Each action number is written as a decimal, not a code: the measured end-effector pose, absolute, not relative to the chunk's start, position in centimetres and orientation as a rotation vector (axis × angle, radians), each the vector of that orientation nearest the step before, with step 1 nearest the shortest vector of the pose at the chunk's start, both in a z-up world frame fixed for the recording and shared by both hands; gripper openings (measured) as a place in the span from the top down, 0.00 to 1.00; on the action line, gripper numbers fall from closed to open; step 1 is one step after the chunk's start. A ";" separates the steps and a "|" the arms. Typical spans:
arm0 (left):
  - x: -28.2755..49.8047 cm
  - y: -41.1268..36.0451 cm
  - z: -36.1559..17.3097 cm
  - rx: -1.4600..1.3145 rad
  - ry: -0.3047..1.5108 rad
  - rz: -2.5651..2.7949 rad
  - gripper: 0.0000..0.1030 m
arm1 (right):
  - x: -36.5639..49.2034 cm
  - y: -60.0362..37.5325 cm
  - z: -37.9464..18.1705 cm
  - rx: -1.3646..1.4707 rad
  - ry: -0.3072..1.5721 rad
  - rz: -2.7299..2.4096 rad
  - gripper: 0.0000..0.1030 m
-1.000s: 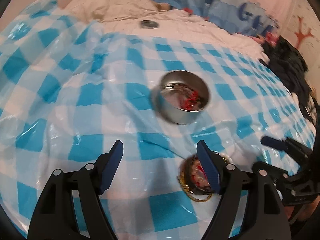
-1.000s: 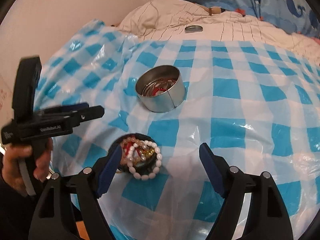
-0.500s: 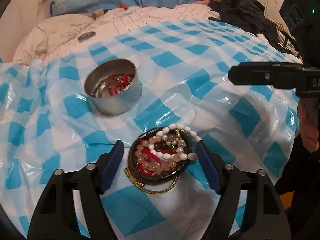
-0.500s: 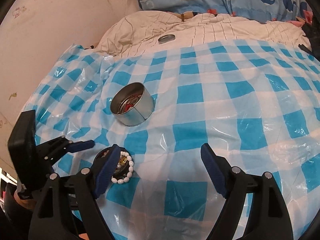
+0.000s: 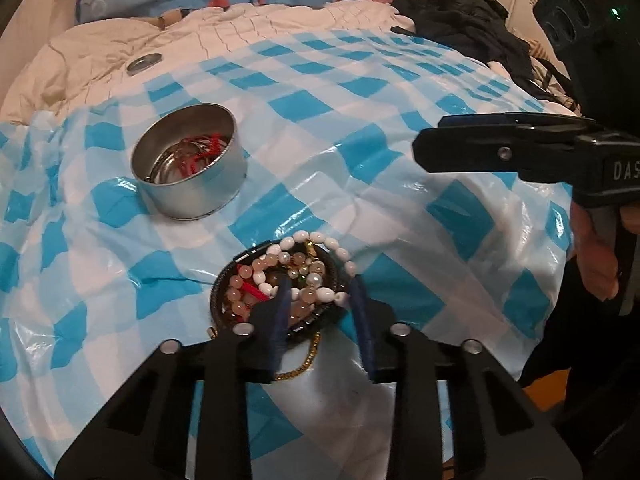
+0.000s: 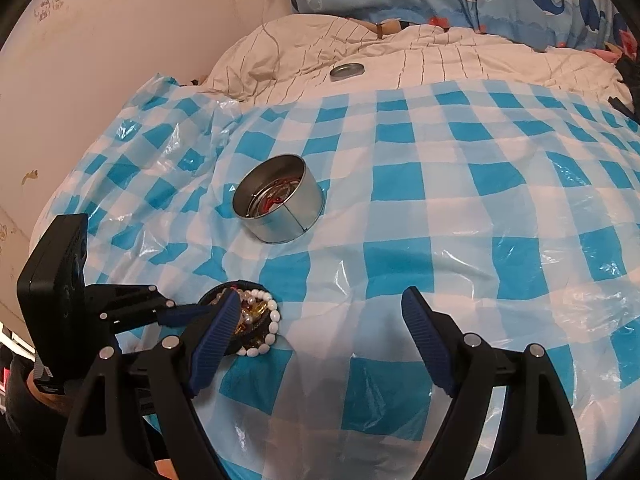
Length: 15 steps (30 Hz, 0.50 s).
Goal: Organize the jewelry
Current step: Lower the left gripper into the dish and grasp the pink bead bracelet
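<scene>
The left hand-held gripper (image 5: 320, 300) is half closed over one dark dish (image 5: 224, 284) of beaded jewelry (image 5: 280, 276), one finger among the beads. At 11 o'clock stands one tin (image 5: 196, 196). The right hand-held gripper (image 6: 320, 320) is spread wide above the checked sheet (image 6: 440, 184) covering the bed (image 6: 400, 56); one lid (image 6: 346, 70) at 12 o'clock.

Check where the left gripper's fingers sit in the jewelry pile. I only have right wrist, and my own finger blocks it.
Observer: In the left wrist view, the left gripper shows a narrow gap, with one finger inside the bead pile and the other at its right edge.
Operator: Anything between them?
Observer: Pink and white beads sit in the gap. I can't confirm a firm grip.
Operator: Anything loose around the pile?
Observer: A gold chain trails out from the pile's near edge, toward the left gripper's body.
</scene>
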<state>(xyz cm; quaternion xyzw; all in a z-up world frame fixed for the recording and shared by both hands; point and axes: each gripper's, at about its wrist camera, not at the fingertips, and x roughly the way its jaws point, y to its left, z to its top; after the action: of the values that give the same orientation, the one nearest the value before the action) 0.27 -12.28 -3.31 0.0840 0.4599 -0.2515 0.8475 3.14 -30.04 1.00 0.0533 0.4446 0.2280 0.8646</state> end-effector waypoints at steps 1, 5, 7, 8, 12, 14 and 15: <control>0.3 -12.3 -3.3 0.171 0.974 -0.537 0.78 | 3.1 -30.0 0.9 0.110 0.933 0.478 0.23; 0.6 -11.4 -3.0 0.094 0.989 -0.566 0.85 | 3.2 -29.8 0.7 0.106 0.939 0.481 0.23; 0.8 -10.8 -2.7 0.050 0.990 -0.574 0.93 | 3.2 -29.7 0.6 0.102 0.941 0.483 0.23; 0.8 -10.6 -2.6 0.039 0.989 -0.574 0.93 | 3.2 -29.6 0.6 0.101 0.942 0.484 0.23; 0.9 -10.5 -2.5 0.034 0.990 -0.572 0.94 | 3.2 -29.3 0.5 0.093 0.947 0.490 0.23; 0.8 -10.9 -2.7 0.065 0.993 -0.572 0.93 | 3.2 -29.2 0.5 0.093 0.947 0.490 0.23; 0.7 -11.1 -2.7 0.081 0.991 -0.566 0.93 | 3.2 -29.2 0.5 0.093 0.948 0.492 0.23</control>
<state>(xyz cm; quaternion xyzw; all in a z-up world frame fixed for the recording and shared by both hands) 0.70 -11.10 -2.68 0.0381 0.4690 -0.2680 0.8407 3.19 -29.16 0.48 0.0442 0.4515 0.2342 0.8598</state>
